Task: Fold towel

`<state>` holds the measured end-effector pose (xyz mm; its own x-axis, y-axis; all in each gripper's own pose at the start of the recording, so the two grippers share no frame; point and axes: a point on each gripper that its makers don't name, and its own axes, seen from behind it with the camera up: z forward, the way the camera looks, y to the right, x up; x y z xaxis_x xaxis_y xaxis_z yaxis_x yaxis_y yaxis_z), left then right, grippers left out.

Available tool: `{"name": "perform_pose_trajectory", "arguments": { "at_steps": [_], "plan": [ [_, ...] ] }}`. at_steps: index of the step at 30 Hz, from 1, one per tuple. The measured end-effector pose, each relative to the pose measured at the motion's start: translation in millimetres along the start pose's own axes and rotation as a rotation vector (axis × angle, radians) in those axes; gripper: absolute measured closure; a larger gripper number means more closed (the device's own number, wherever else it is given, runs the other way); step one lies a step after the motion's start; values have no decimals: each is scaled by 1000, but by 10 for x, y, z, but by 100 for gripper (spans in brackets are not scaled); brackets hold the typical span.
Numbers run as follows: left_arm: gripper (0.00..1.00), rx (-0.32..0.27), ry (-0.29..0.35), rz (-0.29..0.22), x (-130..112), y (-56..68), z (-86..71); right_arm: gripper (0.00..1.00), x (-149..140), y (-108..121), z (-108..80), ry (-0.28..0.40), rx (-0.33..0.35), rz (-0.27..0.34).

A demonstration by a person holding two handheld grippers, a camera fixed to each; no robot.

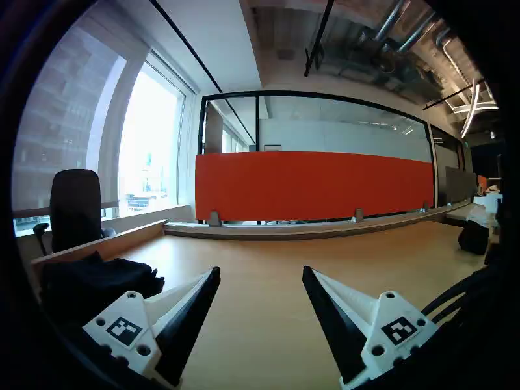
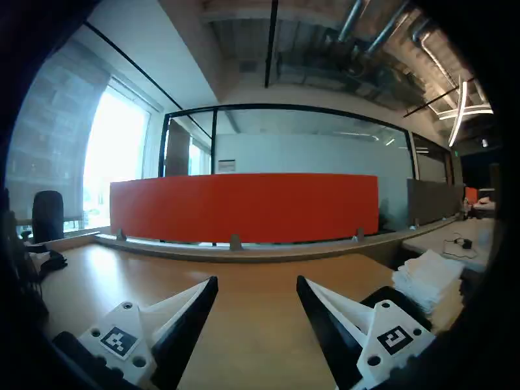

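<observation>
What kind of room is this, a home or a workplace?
Most likely an open-plan office: a long wooden desk backed by an orange divider panel, a black office chair beside the window, and exposed ceiling pipes overhead.

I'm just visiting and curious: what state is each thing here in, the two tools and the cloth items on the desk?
left tool: open, holding nothing.
right tool: open, holding nothing.
white towels: folded, in a neat stack.
dark bundle: crumpled heap, material unclear.
</observation>
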<state>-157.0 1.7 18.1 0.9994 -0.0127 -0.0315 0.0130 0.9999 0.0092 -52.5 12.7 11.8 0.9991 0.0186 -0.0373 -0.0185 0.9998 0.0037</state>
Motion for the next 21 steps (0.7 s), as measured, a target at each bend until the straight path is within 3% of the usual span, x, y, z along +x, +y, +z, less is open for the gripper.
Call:
{"name": "perform_pose_trajectory", "arguments": {
  "at_steps": [21],
  "plan": [
    [6, 0, 0, 0, -5, -7, -6, 7, -422, -78, 13, -28, -1, -4]
  ]
}}
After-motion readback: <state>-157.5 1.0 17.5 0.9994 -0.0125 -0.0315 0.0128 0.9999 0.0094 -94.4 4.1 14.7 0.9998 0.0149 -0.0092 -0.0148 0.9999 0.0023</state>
